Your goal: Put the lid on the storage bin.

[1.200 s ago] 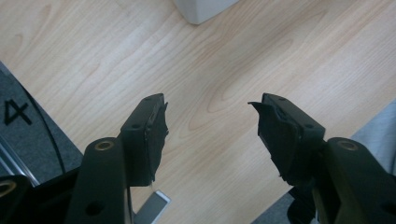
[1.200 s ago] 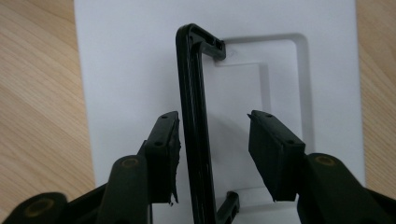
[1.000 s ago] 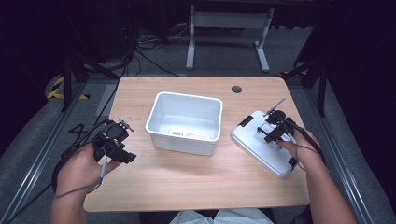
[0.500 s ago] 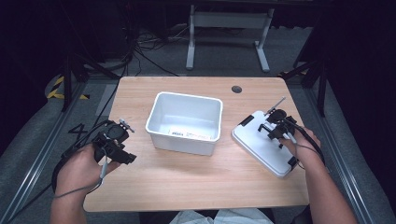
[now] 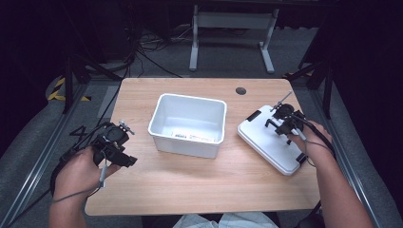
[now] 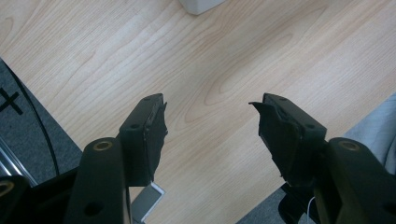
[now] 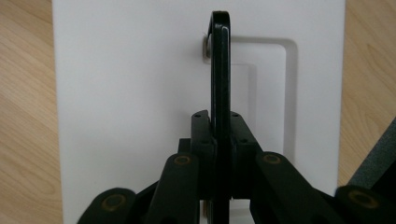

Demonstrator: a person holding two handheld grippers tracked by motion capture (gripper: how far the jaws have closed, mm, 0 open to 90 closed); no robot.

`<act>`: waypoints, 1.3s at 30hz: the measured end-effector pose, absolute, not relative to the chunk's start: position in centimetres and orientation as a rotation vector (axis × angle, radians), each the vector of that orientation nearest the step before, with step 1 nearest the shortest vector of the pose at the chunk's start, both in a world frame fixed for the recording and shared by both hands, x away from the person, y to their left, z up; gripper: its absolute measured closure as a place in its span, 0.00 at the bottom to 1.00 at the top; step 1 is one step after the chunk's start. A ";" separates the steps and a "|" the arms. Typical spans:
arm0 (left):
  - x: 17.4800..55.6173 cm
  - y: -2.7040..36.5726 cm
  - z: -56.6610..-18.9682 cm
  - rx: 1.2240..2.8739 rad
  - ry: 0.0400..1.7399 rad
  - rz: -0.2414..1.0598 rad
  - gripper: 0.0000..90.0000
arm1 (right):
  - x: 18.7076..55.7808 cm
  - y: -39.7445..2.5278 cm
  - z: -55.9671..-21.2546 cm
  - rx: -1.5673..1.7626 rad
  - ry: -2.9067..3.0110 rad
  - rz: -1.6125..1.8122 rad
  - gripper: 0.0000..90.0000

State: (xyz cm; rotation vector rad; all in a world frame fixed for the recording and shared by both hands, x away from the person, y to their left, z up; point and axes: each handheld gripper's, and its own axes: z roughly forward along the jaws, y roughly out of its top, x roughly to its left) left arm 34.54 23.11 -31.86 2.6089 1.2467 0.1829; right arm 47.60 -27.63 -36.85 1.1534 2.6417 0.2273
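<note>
Two grippers on the go, but just one is doing any work. The right gripper [image 5: 284,124] sits over the white lid [image 5: 266,142], which lies flat at the right of the high view, turned a bit off square to the table [image 5: 190,185] edge. In the right gripper view its jaws are clamped tight on the lid's black handle [image 7: 220,60], pinched from both sides with the thin bar standing on edge between them. That looks like the obvious way to get hold of it: the lid is flat and wide, so the handle is the one part a narrow two-jaw gripper can bite. The handle stands over a recessed pocket in the lid, which probably gives the jaws room to get round it.

The bin [image 5: 188,124] is in the middle of the frame, open top, nothing in it that I can see except a label on the inside wall. Lid and bin are apart, with a strip of bare wood between them. My guess is the lid is headed onto the bin, and it hasn't left the table yet as far as I can tell.

The left gripper [image 5: 124,151] is parked at the lower left, well clear of the bin. Its jaws are wide open with nothing between them, just wood grain underneath. It seems to be waiting, maybe to steady the bin.
</note>
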 end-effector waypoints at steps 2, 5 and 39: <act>34.6 23.1 -31.9 2.615 1.248 0.178 0.46 | 47.6 -27.6 -35.9 1.138 2.634 0.233 0.93; 34.5 23.0 -32.1 2.629 1.235 0.172 0.44 | 47.5 -27.7 -34.5 1.129 2.627 0.248 0.93; 32.7 24.3 -32.1 2.622 1.248 0.236 0.40 | 47.3 -23.7 -24.9 0.859 2.687 0.437 0.93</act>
